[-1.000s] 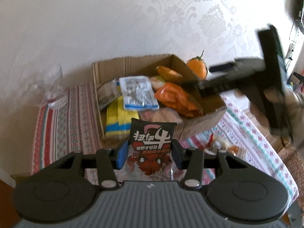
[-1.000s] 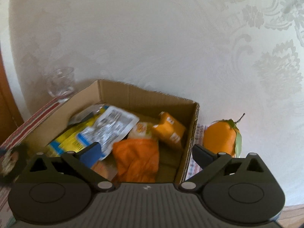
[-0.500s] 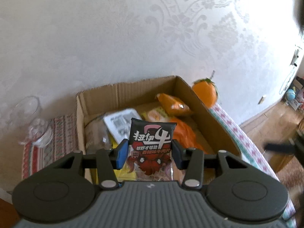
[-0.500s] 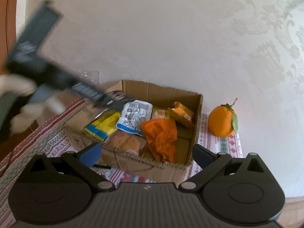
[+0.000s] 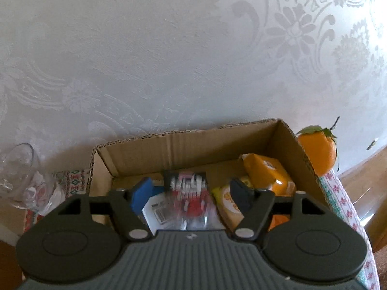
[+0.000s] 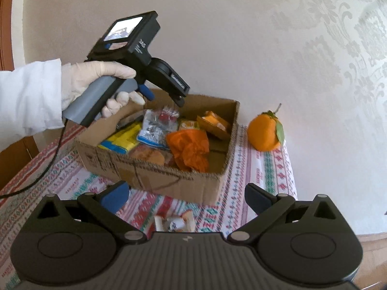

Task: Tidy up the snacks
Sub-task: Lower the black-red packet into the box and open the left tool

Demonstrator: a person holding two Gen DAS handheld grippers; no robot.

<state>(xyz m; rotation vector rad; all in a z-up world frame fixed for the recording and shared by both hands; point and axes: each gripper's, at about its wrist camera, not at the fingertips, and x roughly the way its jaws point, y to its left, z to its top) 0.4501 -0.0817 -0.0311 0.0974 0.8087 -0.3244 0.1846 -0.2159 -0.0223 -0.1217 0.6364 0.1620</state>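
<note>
Over the box: left gripper (image 5: 191, 191) hangs above the cardboard box (image 6: 169, 181), jaws apart, nothing clamped.
Red packet: the red-and-black packet (image 5: 187, 192), blurred, sits between the parted fingers over the box's back half; whether it touches the snacks below, I cannot tell.
Box: stands on a patterned tablecloth (image 6: 256, 169) against the wall, holding a yellow pack (image 6: 122, 140), silver pouch (image 6: 153, 130) and orange bag (image 6: 191, 148).
Right gripper (image 6: 187, 197): jaws wide apart, empty, near the table's front edge, above a small wrapped snack (image 6: 174, 223).
Orange (image 6: 264, 131): right of the box, apart from it.
Glass (image 5: 17, 174): left of the box.
</note>
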